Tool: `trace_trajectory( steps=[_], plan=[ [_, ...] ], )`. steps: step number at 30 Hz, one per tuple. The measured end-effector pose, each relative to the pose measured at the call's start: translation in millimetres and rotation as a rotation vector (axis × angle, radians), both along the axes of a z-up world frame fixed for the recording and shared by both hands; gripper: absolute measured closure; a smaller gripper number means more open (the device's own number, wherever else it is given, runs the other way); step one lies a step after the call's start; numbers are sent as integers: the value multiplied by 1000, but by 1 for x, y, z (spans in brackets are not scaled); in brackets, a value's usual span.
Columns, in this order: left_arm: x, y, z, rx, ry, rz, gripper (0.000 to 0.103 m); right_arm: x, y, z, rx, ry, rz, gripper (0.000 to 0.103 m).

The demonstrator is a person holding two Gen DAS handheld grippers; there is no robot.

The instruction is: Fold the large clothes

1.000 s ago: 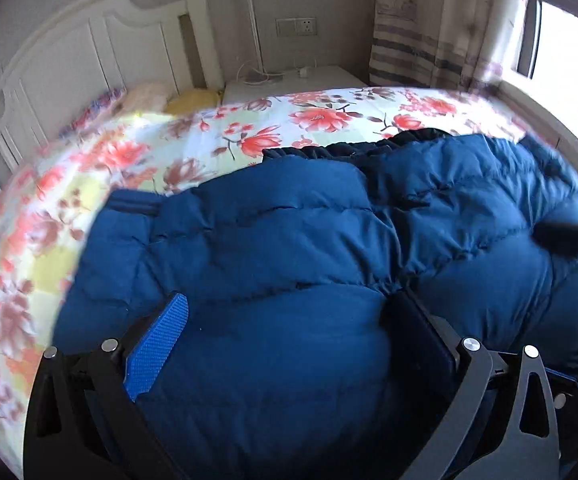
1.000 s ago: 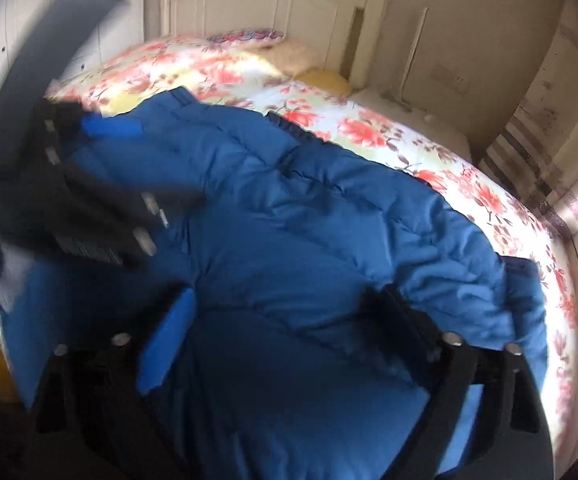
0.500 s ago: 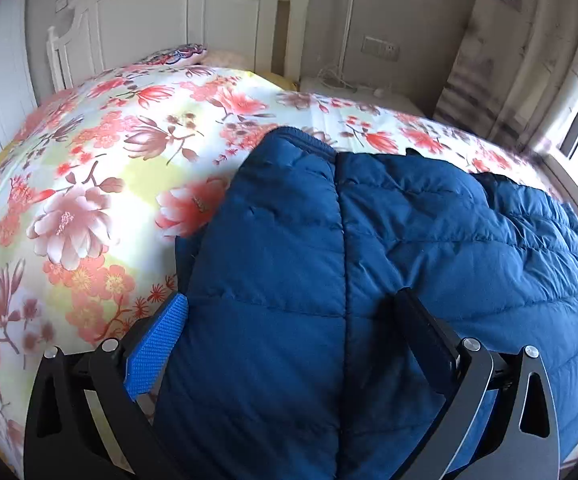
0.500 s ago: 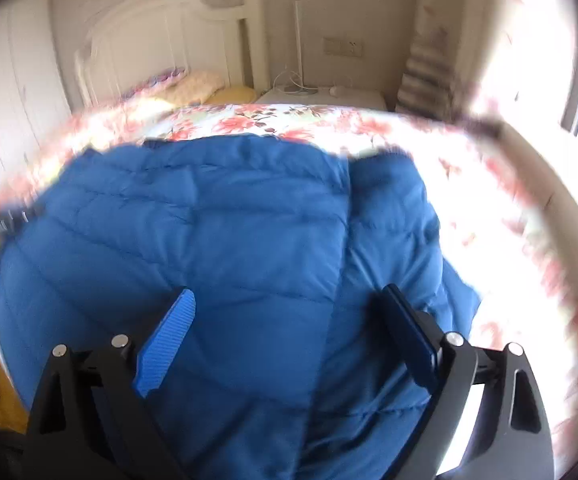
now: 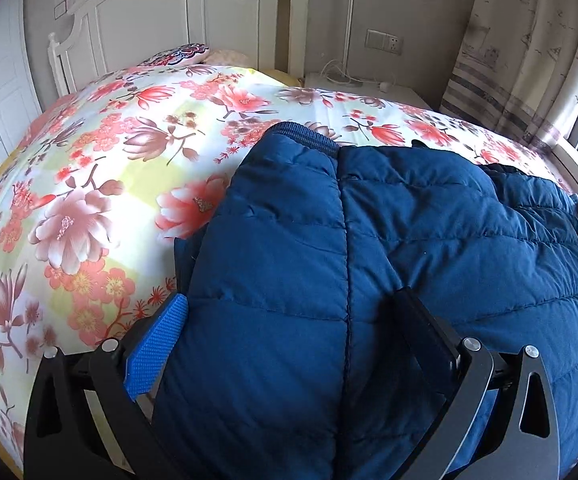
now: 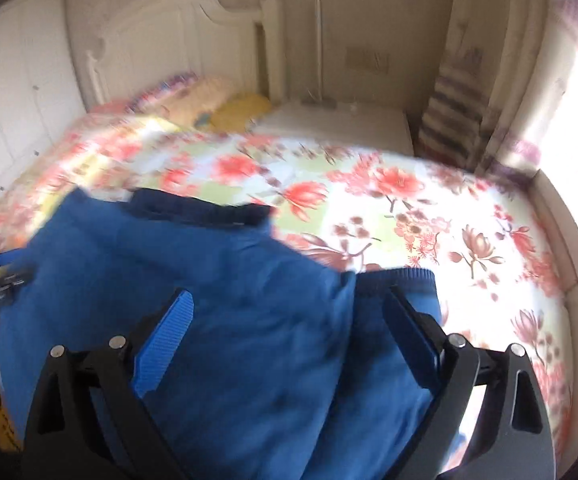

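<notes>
One blue jacket (image 5: 369, 264) on floral bedspread (image 5: 101, 184), white headboard (image 5: 169, 12) behind.

jacket (image 5: 369, 240) on bed (image 5: 89, 200); headboard (image 5: 177, 20) behind | nightstand (image 5: 369, 88) R of headboard

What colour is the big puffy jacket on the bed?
Dark blue. The puffy jacket shows best in the left wrist view.

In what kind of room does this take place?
Most likely a home bedroom. A bed with a floral cover stands against a white headboard, a pillow lies at its head, and a curtain hangs by the window. The blue padded jacket lies on the bed.
</notes>
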State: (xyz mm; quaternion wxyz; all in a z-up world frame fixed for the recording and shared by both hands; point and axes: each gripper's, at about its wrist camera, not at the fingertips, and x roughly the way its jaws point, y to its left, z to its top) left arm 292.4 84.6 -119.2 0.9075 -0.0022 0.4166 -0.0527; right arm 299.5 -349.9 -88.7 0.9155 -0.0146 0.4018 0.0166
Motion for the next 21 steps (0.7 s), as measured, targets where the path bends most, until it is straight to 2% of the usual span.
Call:
trace_trajectory(
  steps=[1, 2, 4, 8, 10, 12, 14, 16, 18, 19, 21],
  plan=[
    [1, 1, 0, -3, 2, 1, 4, 16, -8, -17, 5, 66, -19, 9],
    [1, 1, -1, -5, 3, 1, 4, 26, -16, -30, 62, 116, -41, 8],
    [1, 2, -1, -11, 6, -1, 4, 28, -21, -35, 105, 104, -50, 8],
    [3, 2, -2, -21, 18, -2, 4, 22, -12, -29, 22, 104, -74, 9],
    [4, 2, -2, -24, 19, -2, 4, 15, -3, -15, -28, 72, -92, 9],
    [3, 2, -3, -23, 18, -1, 4, 8, 12, 5, -5, 2, -54, 9],
    [3, 2, -3, -23, 17, -1, 4, 13, 19, 13, -19, -27, -39, 8],
    [2, 2, -2, -22, 15, 0, 4, 24, 22, 1, -24, 15, -25, 8],
    [2, 2, -2, -21, 14, 2, 4, 44, 16, -33, 18, 141, -25, 3],
    [2, 1, -1, -18, 19, 2, 4, 45, 9, -36, 70, 139, -31, 3],
    [4, -3, 5, 15, 35, 15, 4, 43, 4, -32, 91, 131, -38, 4]
  ],
)
